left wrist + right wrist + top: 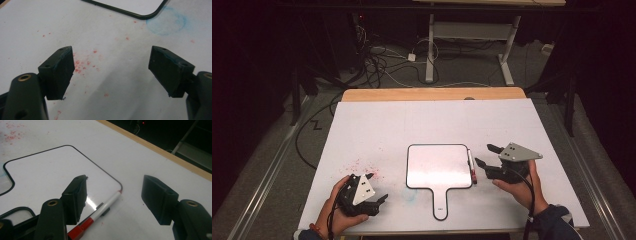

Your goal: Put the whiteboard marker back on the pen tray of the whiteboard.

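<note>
Marker (100, 213), white-barrelled with a red cap, lies on the white counter (377, 125) below the right claw (113, 195), whose jaws stand apart and empty, beside the black-rimmed paddle-shaped whiteboard (437, 165). Left claw (111, 67) gapes over red specks (82, 66).

White marker (471, 166) with red cap, lying flat, touching paddle-shaped whiteboard's (437, 167) right edge

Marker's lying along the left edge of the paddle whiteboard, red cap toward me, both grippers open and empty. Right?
Not quite. The marker lies along the right edge of the whiteboard, as the high view shows. The rest holds: red cap toward you, left gripper and right gripper open and empty.
</note>
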The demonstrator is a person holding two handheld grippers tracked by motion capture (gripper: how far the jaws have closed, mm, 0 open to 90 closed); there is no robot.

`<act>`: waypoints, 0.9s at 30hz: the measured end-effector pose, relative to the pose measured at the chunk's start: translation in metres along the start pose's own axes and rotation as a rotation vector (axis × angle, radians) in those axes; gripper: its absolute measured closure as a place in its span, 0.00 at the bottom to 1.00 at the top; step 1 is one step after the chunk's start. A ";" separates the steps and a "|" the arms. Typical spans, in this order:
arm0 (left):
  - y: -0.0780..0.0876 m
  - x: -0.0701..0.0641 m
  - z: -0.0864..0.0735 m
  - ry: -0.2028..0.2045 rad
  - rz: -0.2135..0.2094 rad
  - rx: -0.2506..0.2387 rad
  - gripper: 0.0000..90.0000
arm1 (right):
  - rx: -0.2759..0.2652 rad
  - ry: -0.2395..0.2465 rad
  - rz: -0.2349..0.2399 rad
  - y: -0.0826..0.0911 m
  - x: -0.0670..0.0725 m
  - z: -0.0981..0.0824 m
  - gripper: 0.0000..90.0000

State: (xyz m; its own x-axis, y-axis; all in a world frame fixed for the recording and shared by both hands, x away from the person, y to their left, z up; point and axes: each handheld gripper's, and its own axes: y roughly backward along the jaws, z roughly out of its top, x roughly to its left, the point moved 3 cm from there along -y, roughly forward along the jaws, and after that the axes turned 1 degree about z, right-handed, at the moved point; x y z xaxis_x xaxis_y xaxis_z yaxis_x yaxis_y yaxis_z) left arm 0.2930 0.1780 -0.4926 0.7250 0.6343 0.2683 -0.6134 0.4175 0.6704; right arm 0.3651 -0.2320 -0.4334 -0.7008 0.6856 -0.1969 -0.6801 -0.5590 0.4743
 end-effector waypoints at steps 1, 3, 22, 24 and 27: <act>0.000 0.000 0.000 0.001 0.000 0.000 0.22 | -0.001 0.009 -0.002 0.003 0.001 -0.002 0.41; -0.001 0.001 0.001 0.006 -0.003 -0.005 0.22 | -0.012 0.015 -0.005 0.009 0.002 -0.005 0.39; 0.000 0.001 0.002 0.005 0.017 -0.012 0.22 | -0.035 0.001 -0.021 0.030 0.022 -0.055 0.32; 0.000 0.001 0.000 0.004 0.015 -0.007 0.22 | -0.041 0.002 -0.030 0.031 0.022 -0.053 0.32; 0.001 0.001 0.000 0.009 0.012 -0.013 0.22 | -0.047 0.005 -0.042 0.032 0.024 -0.052 0.32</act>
State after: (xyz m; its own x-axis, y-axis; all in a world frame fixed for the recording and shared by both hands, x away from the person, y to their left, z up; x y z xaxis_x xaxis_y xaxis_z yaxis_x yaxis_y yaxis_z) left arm 0.2931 0.1788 -0.4915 0.7145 0.6456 0.2698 -0.6261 0.4177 0.6584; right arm 0.3158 -0.2576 -0.4671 -0.6724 0.7067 -0.2202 -0.7183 -0.5512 0.4245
